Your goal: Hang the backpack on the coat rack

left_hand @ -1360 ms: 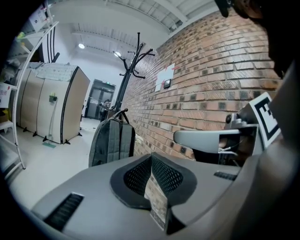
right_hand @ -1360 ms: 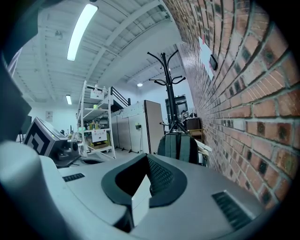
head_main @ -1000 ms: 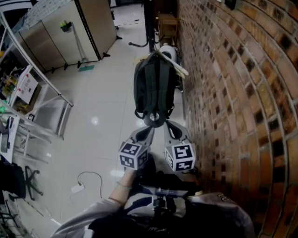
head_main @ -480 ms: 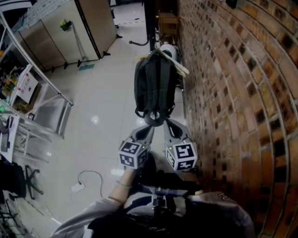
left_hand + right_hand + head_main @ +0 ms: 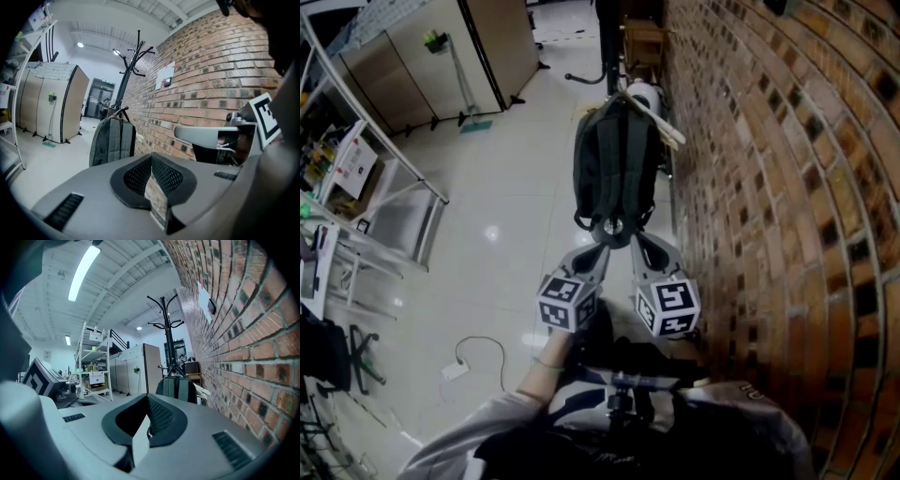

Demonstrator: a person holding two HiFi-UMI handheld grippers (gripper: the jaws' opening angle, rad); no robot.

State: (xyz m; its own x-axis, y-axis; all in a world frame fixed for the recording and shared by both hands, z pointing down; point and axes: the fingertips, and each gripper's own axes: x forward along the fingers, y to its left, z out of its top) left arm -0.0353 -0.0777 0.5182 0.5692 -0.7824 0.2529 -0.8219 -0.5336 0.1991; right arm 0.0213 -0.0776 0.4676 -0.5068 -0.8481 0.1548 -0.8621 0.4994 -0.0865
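A dark backpack (image 5: 614, 169) stands upright on the floor by the brick wall, its straps facing me. It also shows ahead in the left gripper view as the backpack (image 5: 112, 143) and in the right gripper view as the backpack (image 5: 177, 389). The black coat rack (image 5: 133, 56) rises just behind it, its hooks (image 5: 165, 326) bare. My left gripper (image 5: 600, 251) and right gripper (image 5: 637, 247) are held side by side short of the pack, not touching it. Both are shut with nothing between the jaws: left gripper (image 5: 151, 174), right gripper (image 5: 147, 422).
The brick wall (image 5: 750, 187) runs along the right. Pale wooden slats and a white round object (image 5: 645, 97) lie behind the pack. Beige cabinets (image 5: 422, 66) and a metal shelf frame (image 5: 384, 197) stand at the left. A cable with a plug (image 5: 473, 361) lies on the tiled floor.
Only the head camera has shifted a little; both grippers and the backpack keep their places.
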